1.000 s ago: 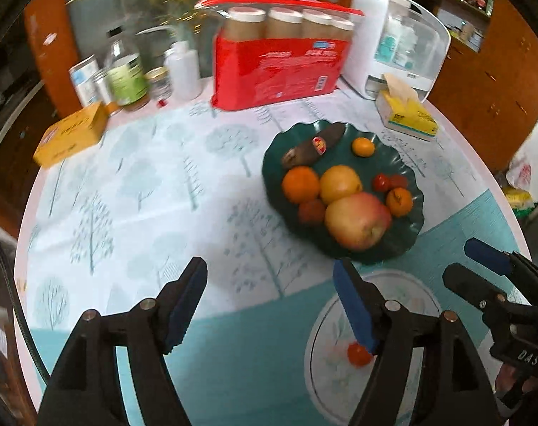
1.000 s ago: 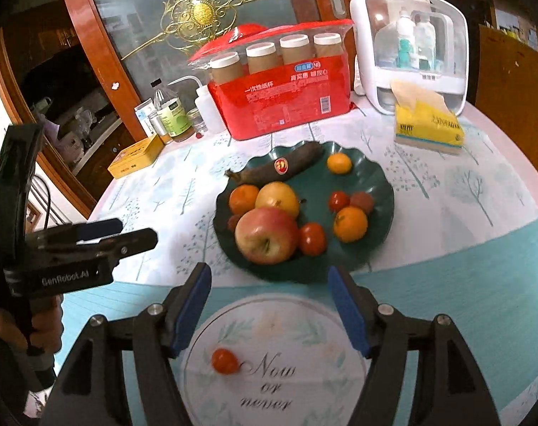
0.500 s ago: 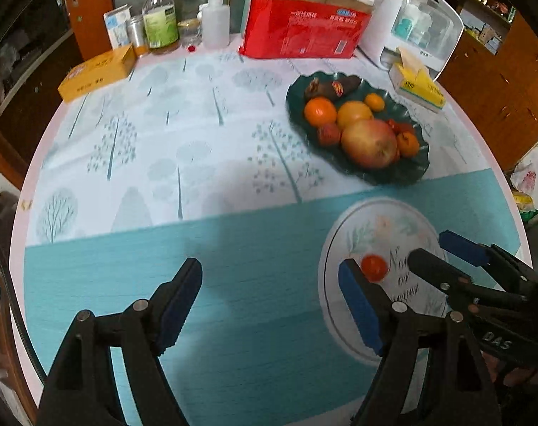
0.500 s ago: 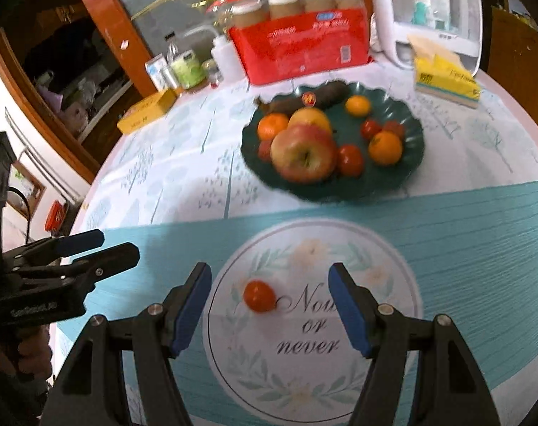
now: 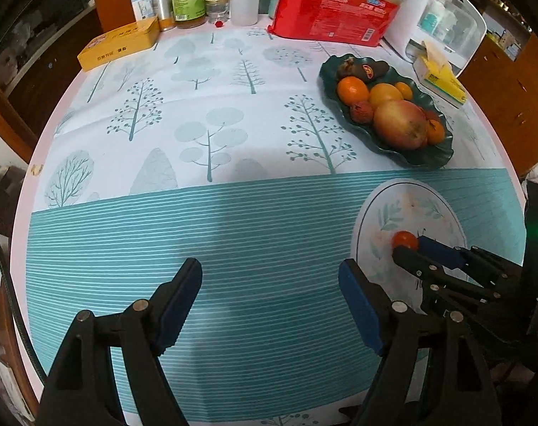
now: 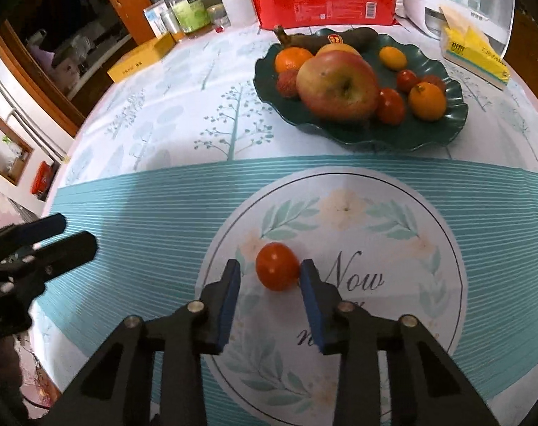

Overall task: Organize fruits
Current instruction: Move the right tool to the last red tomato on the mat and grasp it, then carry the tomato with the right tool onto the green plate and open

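Tablecloth (image 6: pixel 162 191) – one loose tomato (image 6: pixel 277 266) | green plate (image 6: pixel 446 135) – three tomatoes

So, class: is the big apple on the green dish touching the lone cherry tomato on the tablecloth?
Apart. The right wrist view shows bare tablecloth between apple and cherry tomato.
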A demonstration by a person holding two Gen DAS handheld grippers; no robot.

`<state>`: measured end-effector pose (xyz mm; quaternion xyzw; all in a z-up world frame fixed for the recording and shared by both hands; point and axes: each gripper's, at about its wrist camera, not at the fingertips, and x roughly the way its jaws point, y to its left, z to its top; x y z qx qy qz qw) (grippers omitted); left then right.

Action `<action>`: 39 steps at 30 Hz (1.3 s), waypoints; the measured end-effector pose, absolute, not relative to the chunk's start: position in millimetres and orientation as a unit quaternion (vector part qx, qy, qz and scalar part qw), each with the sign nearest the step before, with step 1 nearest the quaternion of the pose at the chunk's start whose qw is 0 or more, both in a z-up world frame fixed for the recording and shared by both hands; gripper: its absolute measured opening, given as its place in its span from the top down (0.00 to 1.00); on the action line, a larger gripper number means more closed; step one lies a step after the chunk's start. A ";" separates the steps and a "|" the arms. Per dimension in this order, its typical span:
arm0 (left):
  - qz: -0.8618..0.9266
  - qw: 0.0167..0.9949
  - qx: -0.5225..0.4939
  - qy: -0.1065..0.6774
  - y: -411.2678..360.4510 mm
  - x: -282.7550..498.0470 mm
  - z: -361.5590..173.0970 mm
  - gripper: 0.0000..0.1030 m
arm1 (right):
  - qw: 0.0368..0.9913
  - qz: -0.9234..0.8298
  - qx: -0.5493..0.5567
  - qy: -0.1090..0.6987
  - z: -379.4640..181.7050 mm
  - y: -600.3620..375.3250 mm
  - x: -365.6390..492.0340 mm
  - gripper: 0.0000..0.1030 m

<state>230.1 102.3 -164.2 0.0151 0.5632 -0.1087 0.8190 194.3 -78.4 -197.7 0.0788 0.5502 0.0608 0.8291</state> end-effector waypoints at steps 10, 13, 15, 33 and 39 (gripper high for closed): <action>-0.116 0.814 0.017 0.569 95.8 231.9 -168.2 0.24 | 0.825 0.060 0.079 0.556 -204.9 -81.3 198.4 0.73; -0.114 0.814 0.017 0.570 95.3 231.3 -168.6 0.24 | 0.826 0.063 0.074 0.555 -205.0 -80.3 199.2 0.74; -0.110 0.814 0.015 0.570 95.7 231.0 -168.1 0.24 | 0.826 0.066 0.075 0.554 -204.7 -80.6 200.1 0.74; -0.094 0.822 0.002 0.561 65.9 222.2 -157.2 0.24 | 0.844 0.077 0.074 0.525 -179.8 -127.5 222.5 0.75; -0.100 0.821 -0.002 0.562 41.3 221.7 -157.3 0.24 | 0.857 0.074 0.074 0.505 -170.5 -154.7 235.6 0.75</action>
